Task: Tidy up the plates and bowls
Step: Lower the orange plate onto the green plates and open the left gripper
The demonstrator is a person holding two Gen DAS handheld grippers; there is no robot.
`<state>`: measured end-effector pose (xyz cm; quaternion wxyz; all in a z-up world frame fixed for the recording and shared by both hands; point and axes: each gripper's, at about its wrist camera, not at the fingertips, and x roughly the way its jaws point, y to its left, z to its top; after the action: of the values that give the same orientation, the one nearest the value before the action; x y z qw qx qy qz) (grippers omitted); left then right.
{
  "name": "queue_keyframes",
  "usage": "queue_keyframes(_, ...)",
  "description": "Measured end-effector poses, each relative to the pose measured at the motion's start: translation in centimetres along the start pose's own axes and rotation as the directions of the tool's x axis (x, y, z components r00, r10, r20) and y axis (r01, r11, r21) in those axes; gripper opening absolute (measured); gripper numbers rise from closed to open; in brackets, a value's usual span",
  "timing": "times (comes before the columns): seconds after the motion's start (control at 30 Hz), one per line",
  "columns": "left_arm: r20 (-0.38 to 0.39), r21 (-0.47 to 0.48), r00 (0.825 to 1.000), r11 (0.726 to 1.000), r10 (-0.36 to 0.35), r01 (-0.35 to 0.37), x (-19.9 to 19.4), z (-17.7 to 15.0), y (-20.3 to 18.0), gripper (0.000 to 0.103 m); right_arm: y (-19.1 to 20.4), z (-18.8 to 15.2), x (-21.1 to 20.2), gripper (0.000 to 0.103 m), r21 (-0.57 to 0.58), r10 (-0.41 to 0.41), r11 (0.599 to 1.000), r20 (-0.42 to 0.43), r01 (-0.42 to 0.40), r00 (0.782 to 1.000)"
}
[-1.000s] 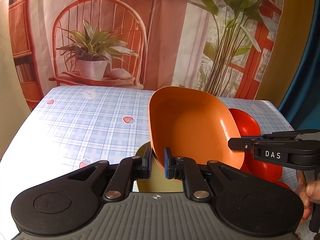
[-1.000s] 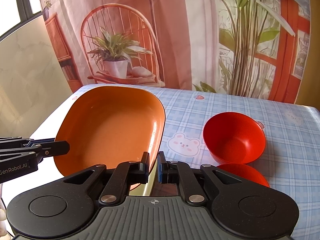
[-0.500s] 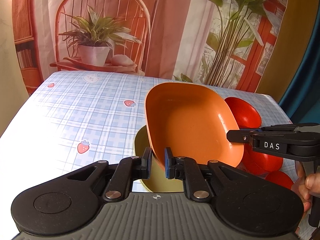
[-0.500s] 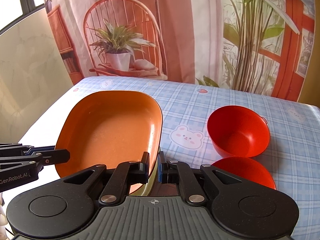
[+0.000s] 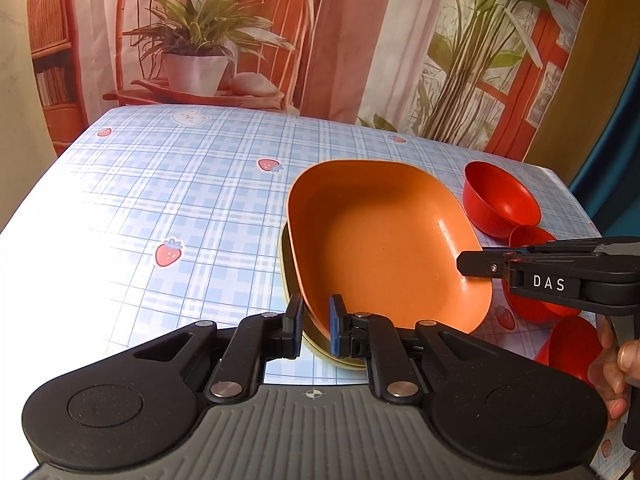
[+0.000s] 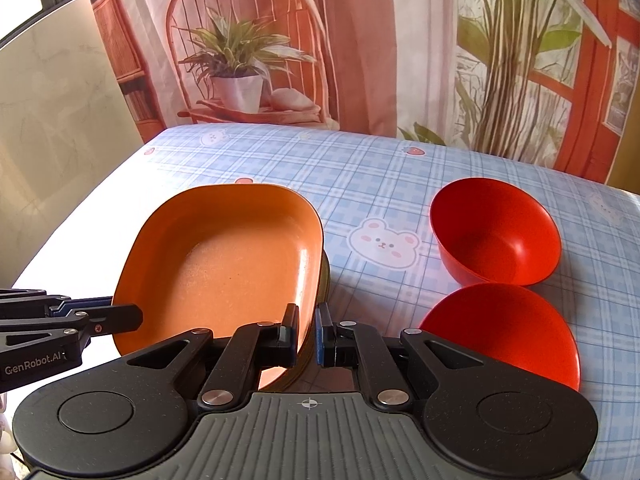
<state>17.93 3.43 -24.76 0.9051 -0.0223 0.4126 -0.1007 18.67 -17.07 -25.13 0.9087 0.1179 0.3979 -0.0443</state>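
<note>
Behind the table [image 5: 160, 200], a printed backdrop [image 5: 360, 40] fills the upper frame. At centre, an orange plate [image 5: 380, 240] sits in an olive-yellow plate [image 5: 285, 276]. Three red bowls [image 6: 496, 232] cluster at right. Left gripper [image 5: 316, 324] fingers clamp the orange plate's near rim; right gripper [image 6: 307, 332] fingers clamp its opposite edge.

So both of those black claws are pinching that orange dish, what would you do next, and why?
Probably ease the orange plate down the last bit, then open both sets of fingers. The left gripper and right gripper each clamp its rim, and it sits almost nested over the olive plate, whose edge peeks out beneath. Letting go would finish that stack.
</note>
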Motion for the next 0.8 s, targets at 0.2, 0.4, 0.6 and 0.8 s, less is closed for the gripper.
queue_keyframes(0.2,-0.009,0.014,1.0,1.0,0.014,-0.014,0.64,-0.07,-0.08,0.014,0.05,-0.06,0.74,0.008,-0.002,-0.01,1.0,-0.012,0.01,1.0)
queue_keyframes(0.4,-0.006,0.021,1.0,1.0,0.016,-0.016,0.65,-0.16,-0.08,0.014,0.07,-0.16,0.87,0.008,-0.002,-0.015,1.0,-0.014,0.015,1.0)
queue_keyframes(0.6,-0.007,0.023,1.0,1.0,0.016,-0.015,0.62,-0.24,-0.07,0.014,0.31,-0.25,0.77,0.008,-0.016,-0.024,1.0,-0.016,0.023,1.0)
queue_keyframes(0.8,0.001,0.024,1.0,1.0,0.017,-0.017,0.55,-0.25,-0.02,0.017,0.28,-0.36,0.83,0.008,-0.018,-0.031,0.999,-0.025,0.03,0.999)
